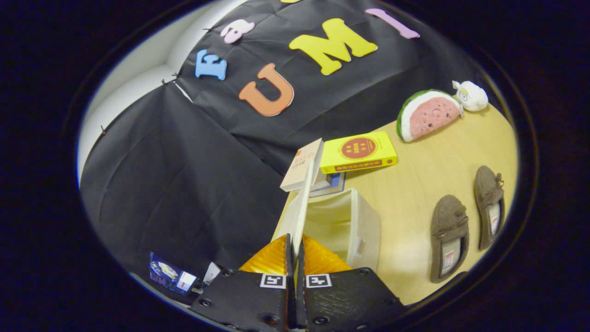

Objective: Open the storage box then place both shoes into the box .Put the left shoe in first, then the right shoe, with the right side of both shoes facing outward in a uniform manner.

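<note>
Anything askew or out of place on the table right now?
Nothing damaged or spilled. The storage box lid stands on edge, pinched by the gripper; both shoes lie side by side beyond.

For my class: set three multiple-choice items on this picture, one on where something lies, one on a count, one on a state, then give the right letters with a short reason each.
1. Where do the two brown shoes lie?
A. inside the storage box
B. on the table beside the box
C. on top of the yellow book

2. How many plush toys sit at the far end of the table?
A. two
B. four
C. none

3. What state is the storage box in?
A. lid flat and shut
B. lid lifted, box open
C. lying on its side

Answers: 1 B, both shoes rest on bare wood, apart from the box. 2 A, a watermelon plush and a small white plush. 3 B, the lid stands raised, pinched in the gripper, and the hollow inside shows.
</note>
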Action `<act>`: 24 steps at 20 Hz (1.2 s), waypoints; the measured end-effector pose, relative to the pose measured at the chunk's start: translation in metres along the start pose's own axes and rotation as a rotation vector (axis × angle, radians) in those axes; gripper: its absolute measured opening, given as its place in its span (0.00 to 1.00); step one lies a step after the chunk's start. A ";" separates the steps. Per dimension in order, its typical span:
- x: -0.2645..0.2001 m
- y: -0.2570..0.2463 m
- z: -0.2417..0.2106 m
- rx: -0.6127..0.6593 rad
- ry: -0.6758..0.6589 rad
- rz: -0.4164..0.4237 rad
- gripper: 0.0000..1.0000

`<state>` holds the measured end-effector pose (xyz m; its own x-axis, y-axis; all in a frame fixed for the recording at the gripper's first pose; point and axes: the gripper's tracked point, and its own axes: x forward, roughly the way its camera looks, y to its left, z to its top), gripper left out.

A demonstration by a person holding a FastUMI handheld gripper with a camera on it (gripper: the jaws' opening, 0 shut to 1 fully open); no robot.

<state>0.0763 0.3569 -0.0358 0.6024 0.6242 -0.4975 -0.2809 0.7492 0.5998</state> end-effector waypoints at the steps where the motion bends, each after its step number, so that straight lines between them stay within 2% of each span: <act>1: 0.002 0.014 0.004 -0.009 0.000 0.001 0.01; 9: 0.026 0.111 0.007 -0.089 -0.008 0.002 0.04; 10: 0.033 0.120 0.004 -0.097 -0.003 0.003 0.09; 16: 0.074 0.176 -0.014 -0.190 0.025 0.023 0.16; 18: 0.082 0.193 -0.025 -0.232 0.051 0.056 0.27; 21: 0.087 0.201 -0.030 -0.339 0.018 0.049 0.73; 22: 0.087 0.202 -0.031 -0.385 0.001 0.049 0.80; 23: 0.086 0.201 -0.030 -0.425 -0.015 0.039 0.95; 24: 0.084 0.194 -0.027 -0.456 -0.030 0.008 0.96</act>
<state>0.0518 0.5608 0.0220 0.6183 0.6284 -0.4720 -0.5816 0.7698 0.2629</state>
